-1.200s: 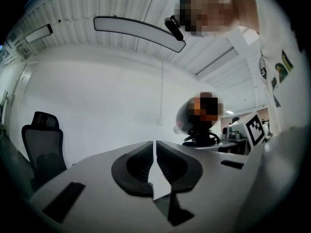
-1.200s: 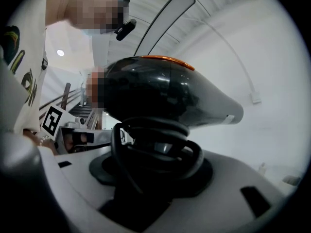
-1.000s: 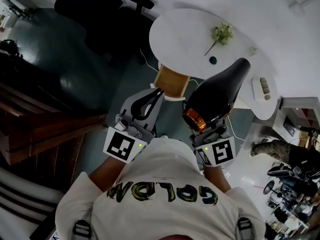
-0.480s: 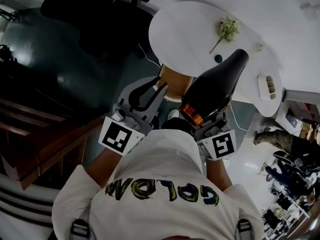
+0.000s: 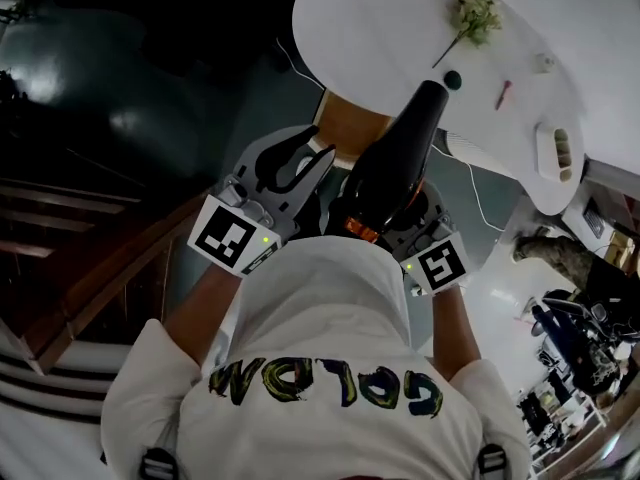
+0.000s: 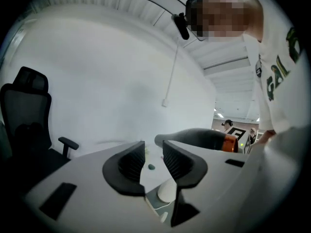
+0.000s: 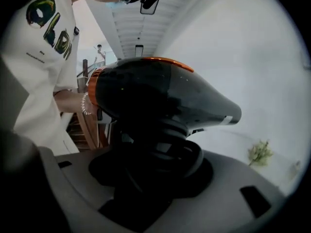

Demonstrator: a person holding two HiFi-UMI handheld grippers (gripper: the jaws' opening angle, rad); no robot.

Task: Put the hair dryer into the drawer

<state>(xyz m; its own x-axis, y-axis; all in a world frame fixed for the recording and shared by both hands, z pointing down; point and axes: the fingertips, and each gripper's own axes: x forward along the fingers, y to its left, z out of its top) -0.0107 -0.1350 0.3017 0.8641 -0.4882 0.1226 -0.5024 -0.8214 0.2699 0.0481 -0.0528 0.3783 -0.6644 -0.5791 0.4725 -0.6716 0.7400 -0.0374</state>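
Note:
The black hair dryer [image 5: 395, 158] with an orange ring at its rear points its nozzle toward the white table [image 5: 380, 28]. My right gripper [image 5: 405, 218] is shut on its handle, and in the right gripper view the dryer [image 7: 160, 96] fills the frame above the jaws [image 7: 155, 154]. A wooden drawer opening [image 5: 352, 126] shows under the table's edge, just ahead of both grippers. My left gripper [image 5: 318, 153] sits beside the dryer on its left. Its jaws [image 6: 149, 147] stand a narrow gap apart with nothing between them. The dryer [image 6: 199, 137] also shows to its right.
On the table lie a flower sprig [image 5: 472, 13], a small dark round thing [image 5: 452, 79], a pink item [image 5: 503, 93] and a white tray [image 5: 560, 146]. A black office chair [image 6: 26, 115] stands at the left. Dark wooden furniture [image 5: 90, 268] lines the left side.
Both grippers have sunk and moved toward the table's edge. The dryer has tipped so that its nozzle points more steeply at the drawer opening. The grip is unchanged.

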